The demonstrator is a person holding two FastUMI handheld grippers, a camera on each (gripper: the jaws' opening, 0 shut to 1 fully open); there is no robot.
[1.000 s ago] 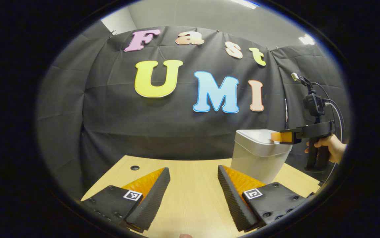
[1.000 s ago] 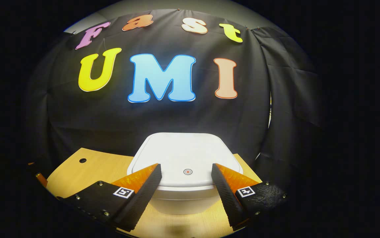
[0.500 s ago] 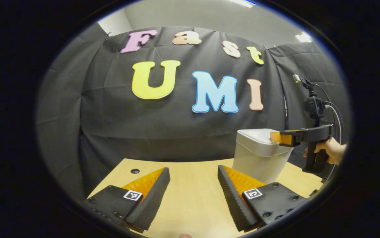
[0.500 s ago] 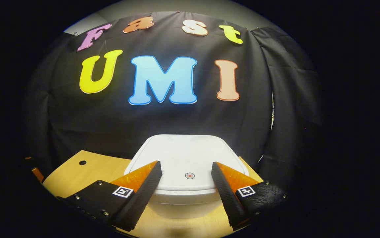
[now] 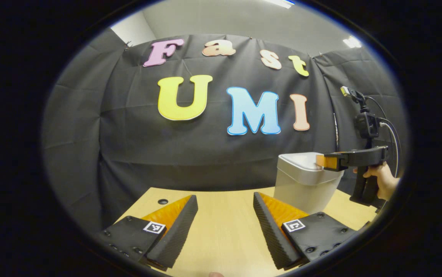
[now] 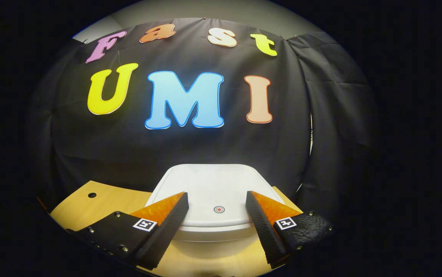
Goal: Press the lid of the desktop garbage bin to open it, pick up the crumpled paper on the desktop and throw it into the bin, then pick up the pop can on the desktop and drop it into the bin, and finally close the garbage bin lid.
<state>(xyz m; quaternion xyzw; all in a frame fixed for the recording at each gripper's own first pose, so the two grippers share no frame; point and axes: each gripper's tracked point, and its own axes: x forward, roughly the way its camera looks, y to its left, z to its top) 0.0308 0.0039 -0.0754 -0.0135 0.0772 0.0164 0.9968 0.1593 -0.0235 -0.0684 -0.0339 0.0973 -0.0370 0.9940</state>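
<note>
Left gripper view: the left gripper [image 5: 225, 200] stood with its two fingers spread wide apart at 6 o'clock, holding nothing, over the bare wooden desktop [image 5: 225, 231]. A small round hole [image 5: 163, 201] lay in the desktop toward 8 o'clock. The garbage bin [image 5: 305, 184] stood on the desktop toward 4 o'clock, its pale lid [image 5: 299, 159] down and shut. The right gripper [image 5: 323, 161] reached in level from 3 o'clock, its fingertips over the near edge of the lid (whether they touched it could not be told from this angle). A hand [image 5: 380, 179] held the grip below the body of that gripper, and a small camera [image 5: 365, 125] with cables rose above it.

Right gripper view: the right gripper [image 6: 216, 196] had its fingers parted, nothing between them, both fingertips over the near part of the lid [image 6: 213, 184]. The garbage bin [image 6: 215, 242] sat straight ahead toward 6 o'clock, closed, with a small round red-ringed mark [image 6: 219, 209] on the lid in the gap between the fingers. The desktop [image 6: 102, 198] showed to the left of the bin, toward 8 o'clock, with the round hole [image 6: 92, 195] in it. The dark cloth wall [image 6: 190, 146] stood just behind the bin.
</note>
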